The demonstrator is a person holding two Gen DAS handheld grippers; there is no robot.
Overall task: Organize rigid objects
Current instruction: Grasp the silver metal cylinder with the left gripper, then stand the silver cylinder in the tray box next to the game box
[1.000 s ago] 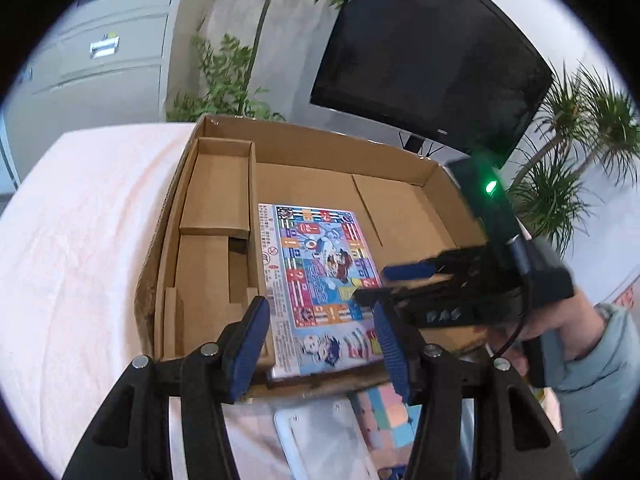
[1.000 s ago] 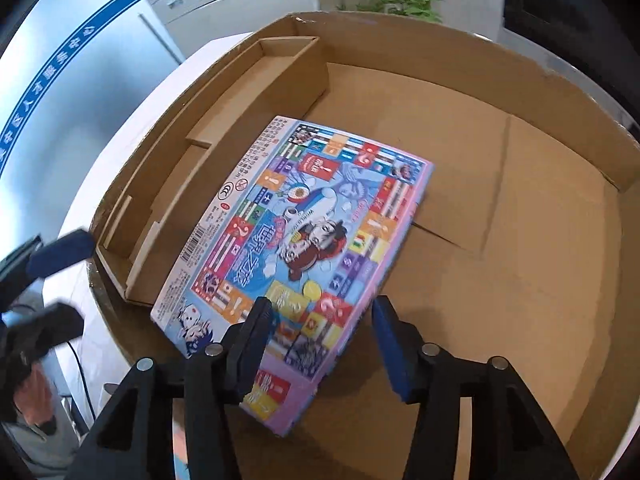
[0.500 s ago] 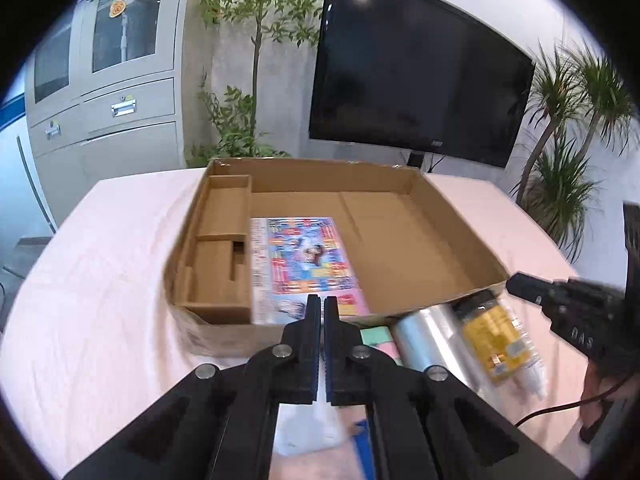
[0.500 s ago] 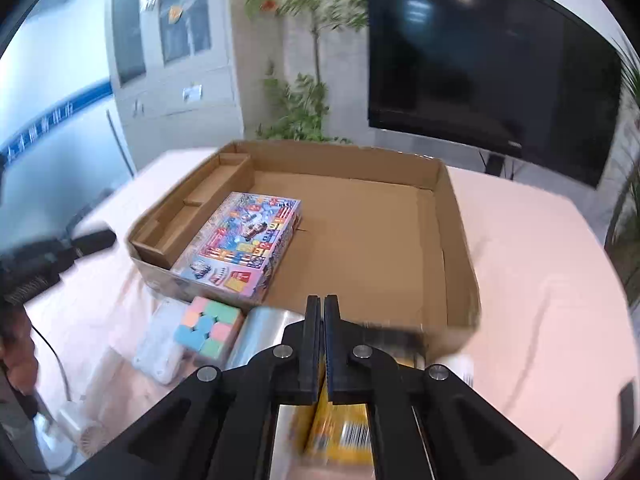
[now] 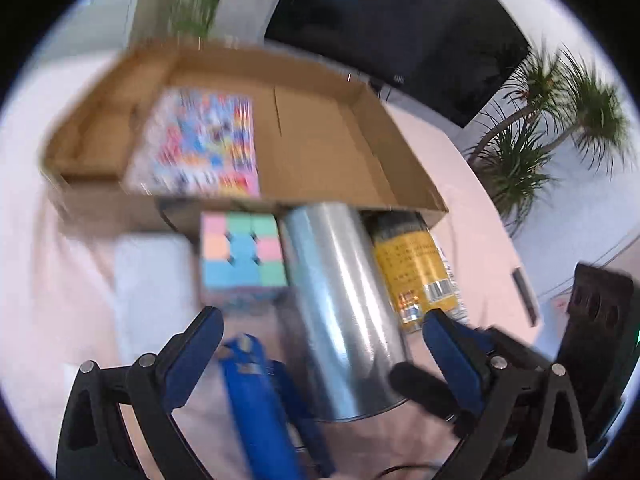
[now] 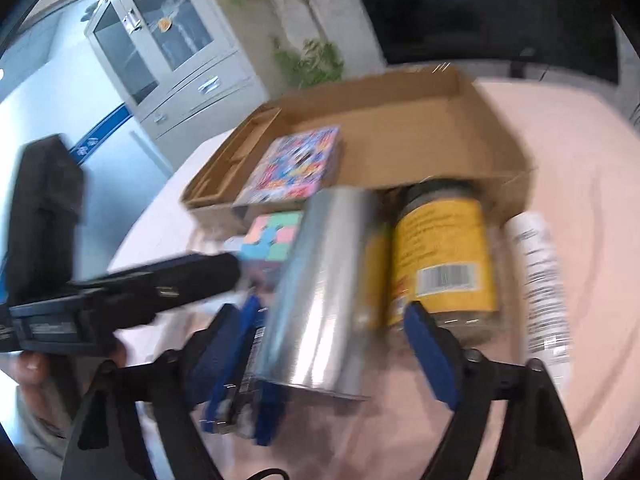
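- The left tool (image 5: pixel 322 354) has its blue pads spread wide, holding nothing.
- A shiny silver cylinder (image 5: pixel 340 300) lies between the pads, its near end just ahead of them.
- A blue object (image 5: pixel 260 400), blurred, sits close inside the left pad.
- A pastel puzzle cube (image 5: pixel 242 254) rests ahead, left of the cylinder.
- A yellow-labelled jar (image 5: pixel 416 268) lies right of the cylinder.
- Beyond them stands a cardboard box (image 5: pixel 400 168) holding a colourful flat box (image 5: pixel 200 148).
- All sit on a pink worktop (image 5: pixel 48 280).

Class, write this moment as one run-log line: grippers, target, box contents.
left gripper: open | right gripper: open | both around: silver can on table | cardboard box: holds game box
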